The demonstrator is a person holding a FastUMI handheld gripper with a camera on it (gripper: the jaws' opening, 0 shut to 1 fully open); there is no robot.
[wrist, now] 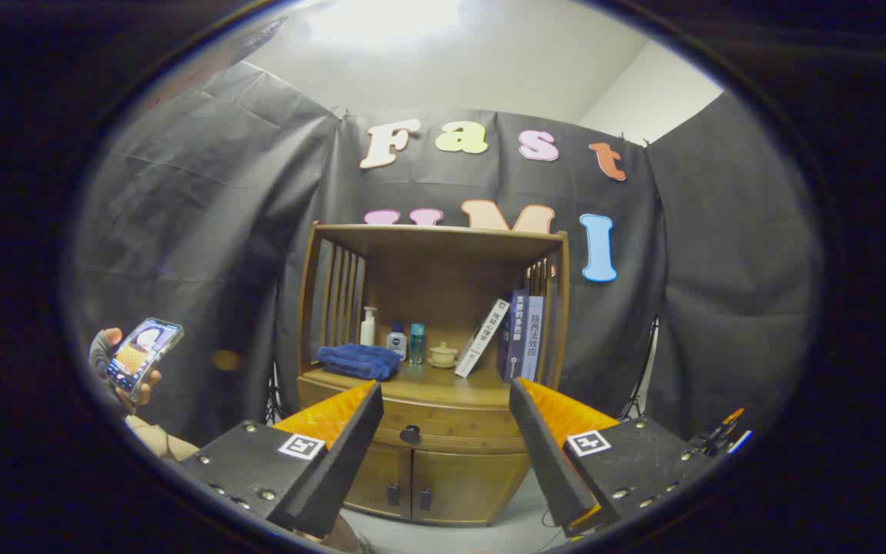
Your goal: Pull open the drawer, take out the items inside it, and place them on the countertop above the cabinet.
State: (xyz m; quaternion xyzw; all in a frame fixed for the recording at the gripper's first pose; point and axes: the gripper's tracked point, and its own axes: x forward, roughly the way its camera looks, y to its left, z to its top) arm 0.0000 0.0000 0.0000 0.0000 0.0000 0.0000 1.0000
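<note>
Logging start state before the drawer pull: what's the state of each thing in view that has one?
Wooden cabinet drawer with dark round knob: shut, knob untouched.
Two lower wooden cabinet doors: shut.
Gripper: fingers open, apart from the cabinet, holding nothing.
Dark blue cloth: folded, lying on the countertop.
White book: leaning against the upright blue books.
White pump bottle: upright.
Phone: screen lit, in a person's hand.

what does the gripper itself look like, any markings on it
The gripper has two wedge-shaped fingers with ribbed inner pads, mounted on flat black blocks studded with screws. Each block carries a small square black-and-white tag. The fingers stand apart, framing the closed drawer's dark knob.
</note>
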